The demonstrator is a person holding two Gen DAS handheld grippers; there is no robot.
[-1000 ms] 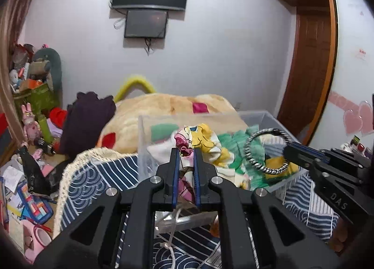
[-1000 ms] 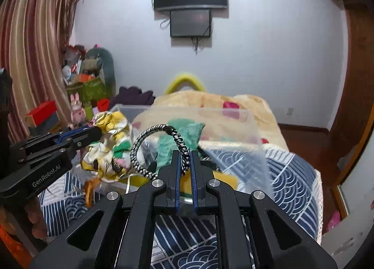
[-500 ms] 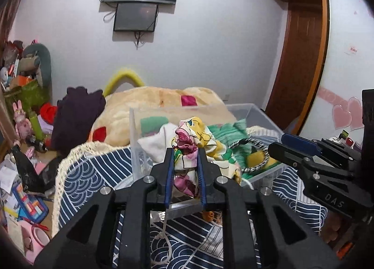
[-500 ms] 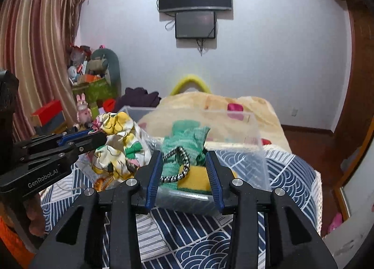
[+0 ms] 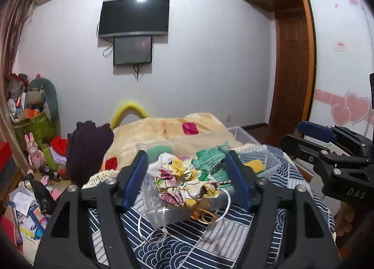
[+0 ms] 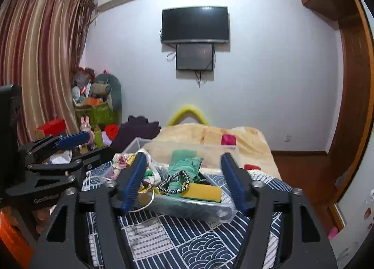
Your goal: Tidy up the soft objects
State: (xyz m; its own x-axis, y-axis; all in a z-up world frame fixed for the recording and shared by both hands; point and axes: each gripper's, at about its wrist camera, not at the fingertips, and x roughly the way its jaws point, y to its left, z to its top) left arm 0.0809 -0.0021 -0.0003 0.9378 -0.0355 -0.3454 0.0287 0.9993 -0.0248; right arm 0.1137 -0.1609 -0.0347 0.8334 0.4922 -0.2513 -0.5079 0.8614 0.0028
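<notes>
A clear plastic bin (image 5: 161, 215) (image 6: 210, 213) sits on the blue patterned bedspread (image 6: 194, 245). In it lie a floral scrunchie (image 5: 184, 184), a green cloth (image 5: 210, 156) (image 6: 184, 168), a black-and-white braided hair band (image 6: 175, 182) and a yellow sponge (image 6: 203, 193). My left gripper (image 5: 189, 182) is open and empty, just in front of the bin, with the scrunchie lying between its fingers. My right gripper (image 6: 183, 180) is open and empty, in front of the bin's other side. Each gripper shows at the edge of the other's view.
A beige plush blanket (image 5: 163, 128) and a dark purple garment (image 5: 88, 147) lie behind the bin. Toys, boxes and papers (image 5: 25, 175) clutter the floor to the left. A wooden door (image 5: 292, 70) and wardrobe stand to the right.
Both grippers opened and drew back. The left let the floral scrunchie drop into the bin. The right let the braided hair band drop onto the green cloth.
</notes>
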